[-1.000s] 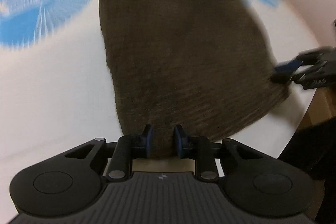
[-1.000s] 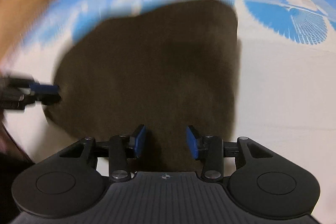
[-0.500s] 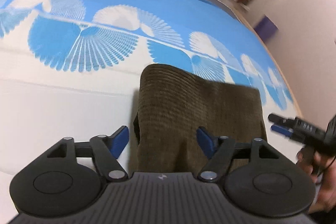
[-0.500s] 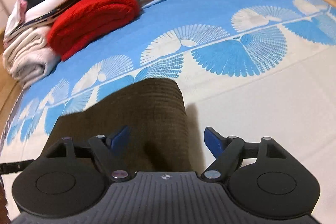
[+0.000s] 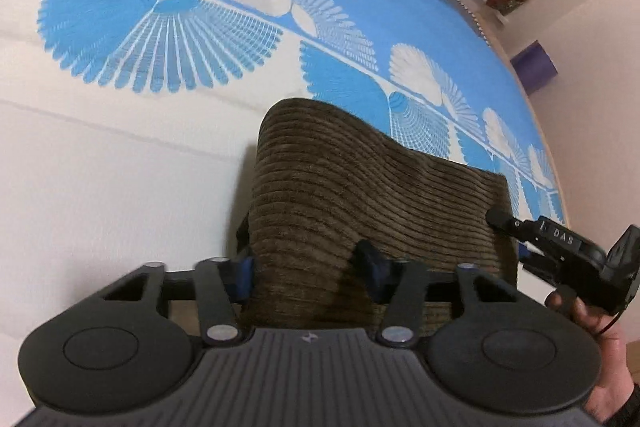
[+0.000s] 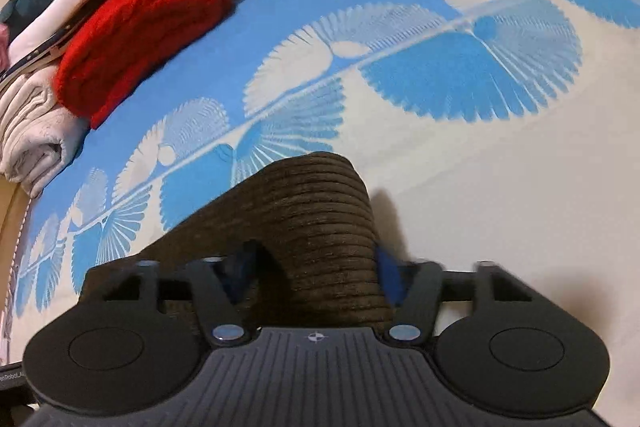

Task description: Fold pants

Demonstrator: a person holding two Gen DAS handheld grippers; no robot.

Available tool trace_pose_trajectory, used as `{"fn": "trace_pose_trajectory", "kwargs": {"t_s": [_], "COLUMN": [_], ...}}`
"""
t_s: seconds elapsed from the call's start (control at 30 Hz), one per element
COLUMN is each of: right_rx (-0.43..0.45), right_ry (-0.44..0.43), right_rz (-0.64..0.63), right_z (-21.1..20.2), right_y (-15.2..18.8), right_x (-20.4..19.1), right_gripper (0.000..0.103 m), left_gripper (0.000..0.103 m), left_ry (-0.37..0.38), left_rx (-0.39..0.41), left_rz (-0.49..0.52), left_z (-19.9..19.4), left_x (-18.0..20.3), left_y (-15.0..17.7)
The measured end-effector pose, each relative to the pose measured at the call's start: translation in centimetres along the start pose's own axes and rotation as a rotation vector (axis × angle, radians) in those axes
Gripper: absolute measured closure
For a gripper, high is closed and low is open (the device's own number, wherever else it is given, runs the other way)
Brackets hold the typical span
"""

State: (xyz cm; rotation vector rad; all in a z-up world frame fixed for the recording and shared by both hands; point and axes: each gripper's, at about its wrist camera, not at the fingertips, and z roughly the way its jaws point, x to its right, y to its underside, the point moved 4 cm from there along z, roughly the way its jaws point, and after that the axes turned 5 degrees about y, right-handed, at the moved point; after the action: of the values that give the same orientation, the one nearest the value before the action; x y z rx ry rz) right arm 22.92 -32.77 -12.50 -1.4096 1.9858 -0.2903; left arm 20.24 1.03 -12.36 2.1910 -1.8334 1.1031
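Pants (image 5: 360, 195), brown corduroy, lie already folded into a thick squarish packet on the white part of a bedspread (image 5: 100, 187), just short of its blue fan pattern. Going left to right: the left gripper (image 5: 308, 269) sits at the near left corner of the packet; its jaws have just been closing, and the cloth edge bulges up between the blue pads, which look pressed against it, so it seems clenched on the pants. Further right, the right gripper (image 6: 316, 269) straddles the near right corner the same way; its jaws too have just been closing, with a raised ridge of corduroy between them, apparently grasped. In the left view the right gripper's tip (image 5: 520, 227) and the hand (image 5: 600, 339) holding it show at the packet's right edge.

Judging by the layers, most of the folding is done; what is left is perhaps one more fold away from the camera, or lifting the packet over to the stack of folded clothes (image 6: 120, 27) at the far left of the bed.

The near edge of the pants is hidden under both gripper bodies, so the layer count cannot be told. The right gripper's pads are blurred, and whether they truly press the cloth is hard to make out.
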Motion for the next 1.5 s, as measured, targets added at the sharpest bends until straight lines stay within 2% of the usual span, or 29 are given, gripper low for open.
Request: {"fn": "trace_pose_trajectory", "kwargs": {"t_s": [0.07, 0.17, 0.23, 0.3, 0.33, 0.4, 0.5, 0.57, 0.6, 0.67, 0.7, 0.73, 0.77, 0.8, 0.87, 0.9, 0.97, 1.03, 1.1, 1.17, 1.2, 1.27, 1.33, 1.4, 1.47, 1.5], "right_rx": [0.037, 0.092, 0.081, 0.076, 0.08, 0.103, 0.183, 0.227, 0.239, 0.239, 0.218, 0.184, 0.141, 0.09, -0.001, -0.023, -0.035, -0.053, -0.132, -0.167, -0.152, -0.101, -0.01, 0.108, 0.217, 0.254], "right_ry": [-0.038, -0.081, -0.064, -0.004, 0.012, 0.052, 0.102, 0.086, 0.078, 0.05, 0.026, 0.003, -0.009, 0.002, 0.059, 0.071, 0.038, 0.033, 0.068, 0.128, 0.144, 0.167, 0.17, 0.158, 0.135, 0.119], "right_rz": [-0.009, -0.066, -0.084, -0.092, -0.092, -0.118, -0.25, -0.342, -0.373, -0.416, -0.423, -0.427, -0.437, -0.453, -0.483, -0.496, -0.506, -0.515, -0.554, -0.609, -0.624, -0.625, -0.592, -0.551, -0.501, -0.483], "right_z": [-0.3, -1.0, -0.5, -0.2, -0.3, -0.9, -2.8, -4.3, -4.8, -5.6, -5.7, -5.7, -5.3, -4.8, -3.8, -3.8, -4.4, -4.8, -4.2, -3.9, -4.2, -5.6, -8.0, -11.3, -14.9, -16.4], "right_y": [-0.5, -0.8, -0.8, -0.7, -0.8, -0.8, -0.6, -0.1, 0.0, 0.5, 0.7, 1.0, 1.4, 1.9, 2.9, 3.3, 3.6, 4.1, 5.4, 6.8, 6.9, 6.6, 6.0, 5.5, 5.6, 5.8], "right_x": [-0.5, -1.4, -1.4, -0.9, -0.7, -0.7, -1.8, -2.7, -2.9, -3.1, -3.0, -2.8, -2.6, -2.2, -1.4, -1.1, -0.9, -0.9, -0.6, -0.5, -1.0, -1.7, -2.4, -3.3, -4.0, -4.2], "right_gripper": [0.066, 0.066, 0.062, 0.057, 0.055, 0.049, 0.048, 0.048, 0.048, 0.048, 0.048, 0.048, 0.048, 0.048, 0.048, 0.048, 0.048, 0.047, 0.042, 0.037, 0.037, 0.037, 0.037, 0.034, 0.019, 0.015], "left_gripper": [0.066, 0.068, 0.062, 0.044, 0.043, 0.045, 0.055, 0.063, 0.069, 0.074, 0.074, 0.074, 0.072, 0.073, 0.073, 0.073, 0.073, 0.073, 0.069, 0.069, 0.068, 0.064, 0.051, 0.026, 0.018, 0.016], "left_ry": [0.012, 0.017, 0.007, -0.034, -0.063, -0.126, -0.218, -0.206, -0.177, -0.136, -0.141, -0.182, -0.226, -0.245, -0.215, -0.202, -0.179, -0.176, -0.222, -0.244, -0.244, -0.275, -0.34, -0.357, -0.347, -0.322], "left_rx": [0.026, 0.046, 0.037, 0.046, 0.057, 0.109, 0.239, 0.28, 0.269, 0.187, 0.1, 0.011, -0.029, -0.028, 0.02, 0.04, 0.068, 0.032, -0.062, -0.042, -0.021, -0.005, 0.031, 0.091, 0.187, 0.233], "left_rz": [-0.009, -0.022, -0.012, 0.01, 0.029, 0.097, 0.297, 0.407, 0.437, 0.465, 0.468, 0.469, 0.473, 0.468, 0.429, 0.425, 0.462, 0.494, 0.522, 0.557, 0.55, 0.55, 0.585, 0.612, 0.602, 0.596], "left_z": [-0.8, -1.6, -1.8, -2.1, -2.4, -3.4, -6.0, -7.2, -7.4, -6.5, -5.2, -3.6, -2.8, -2.6, -3.9, -4.6, -5.7, -5.5, -3.7, -3.7, -4.2, -5.1, -6.6, -8.9, -11.9, -13.4], "left_x": [-0.3, -1.0, -1.0, -1.0, -1.0, -0.5, 1.8, 3.3, 3.7, 3.9, 3.5, 2.8, 2.2, 2.0, 2.4, 2.7, 3.5, 3.8, 3.2, 3.6, 3.8, 4.1, 4.8, 6.0, 7.4, 8.3], "left_y": [-0.4, -0.8, -0.6, -0.7, -0.7, -1.1, -1.3, -0.9, -0.5, 0.2, 0.8, 1.4, 1.9, 1.9, 1.6, 1.6, 2.1, 2.7, 3.9, 4.3, 4.4, 4.8, 5.4, 6.1, 7.2, 7.9]}}
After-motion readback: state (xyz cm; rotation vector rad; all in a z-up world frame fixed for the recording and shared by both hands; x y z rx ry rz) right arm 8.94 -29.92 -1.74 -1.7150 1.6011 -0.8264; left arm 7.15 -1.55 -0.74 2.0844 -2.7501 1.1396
